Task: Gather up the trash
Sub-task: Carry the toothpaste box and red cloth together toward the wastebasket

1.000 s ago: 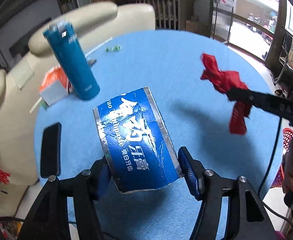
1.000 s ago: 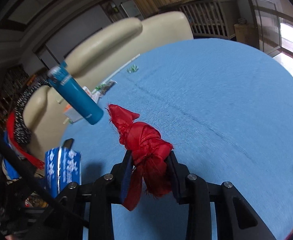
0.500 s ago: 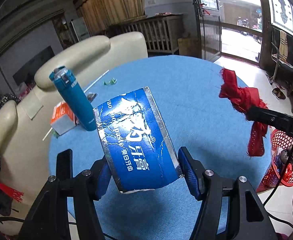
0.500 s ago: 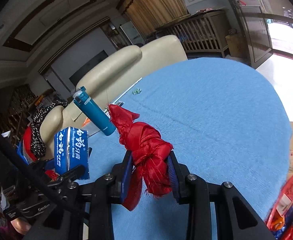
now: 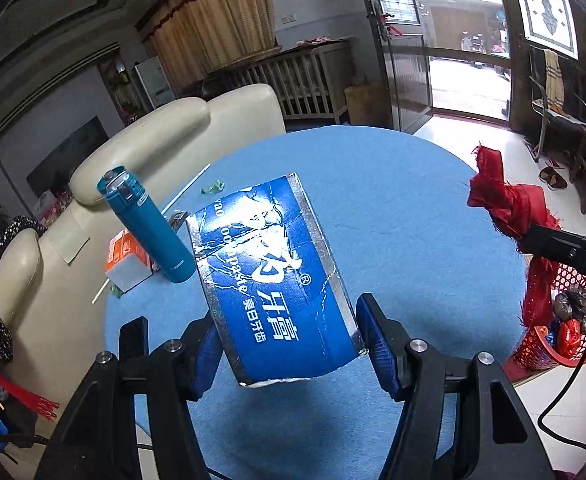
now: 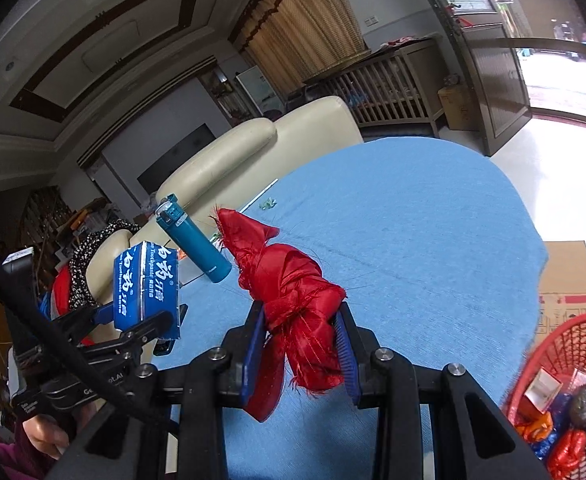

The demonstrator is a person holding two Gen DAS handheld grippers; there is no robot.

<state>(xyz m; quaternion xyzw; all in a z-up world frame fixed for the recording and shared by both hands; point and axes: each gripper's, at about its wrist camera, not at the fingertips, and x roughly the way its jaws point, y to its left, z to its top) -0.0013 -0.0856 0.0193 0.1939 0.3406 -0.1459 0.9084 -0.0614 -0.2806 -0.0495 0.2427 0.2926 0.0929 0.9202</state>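
My left gripper (image 5: 289, 344) is shut on a blue toothpaste box (image 5: 273, 276) with silver edges and holds it above the round blue table (image 5: 393, 208). The box also shows in the right wrist view (image 6: 147, 288). My right gripper (image 6: 299, 344) is shut on a knotted red cloth (image 6: 289, 288) and holds it above the table's right side. The red cloth also shows in the left wrist view (image 5: 505, 204). A red mesh trash basket (image 6: 573, 344) with wrappers inside stands on the floor beside the table, seen too in the left wrist view (image 5: 565, 320).
A teal bottle (image 5: 149, 224) stands upright at the table's left, beside an orange and white carton (image 5: 127, 260). A small green wrapper (image 5: 212, 189) and a white straw (image 5: 185, 190) lie at the back. A cream sofa (image 5: 153, 136) borders the table. A cardboard box (image 6: 569, 280) lies on the floor.
Both grippers have risen and pulled back from the table with their loads. The red basket has come into view at the right in both views.
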